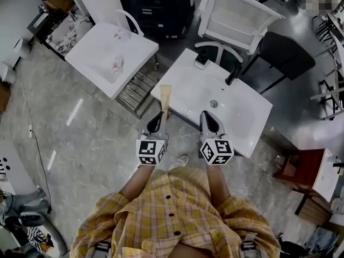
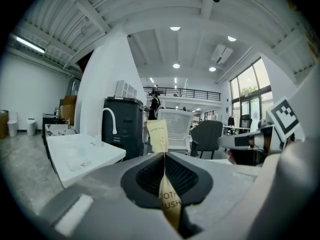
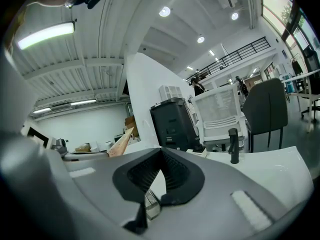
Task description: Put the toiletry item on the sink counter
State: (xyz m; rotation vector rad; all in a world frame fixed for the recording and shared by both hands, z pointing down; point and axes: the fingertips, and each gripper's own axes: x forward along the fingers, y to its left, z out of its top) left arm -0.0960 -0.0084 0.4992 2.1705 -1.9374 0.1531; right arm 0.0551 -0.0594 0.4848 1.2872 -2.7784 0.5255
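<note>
The left gripper [image 2: 163, 154] is clamped on a tan paper toothbrush packet [image 2: 159, 135], its jaws pressed flat against the sleeve, which sticks out beyond the fingertips. Beside it, the right gripper [image 3: 161, 151] has its jaws drawn together with nothing between them. In the head view, both grippers are held out side by side at the near edge of the white sink counter [image 1: 244, 120], the packet's tip at the counter's left corner, with a black faucet [image 1: 233, 74] and a white mesh chair [image 1: 236, 18] at the far side and a second white sink [image 1: 99, 50] off to the left.
</note>
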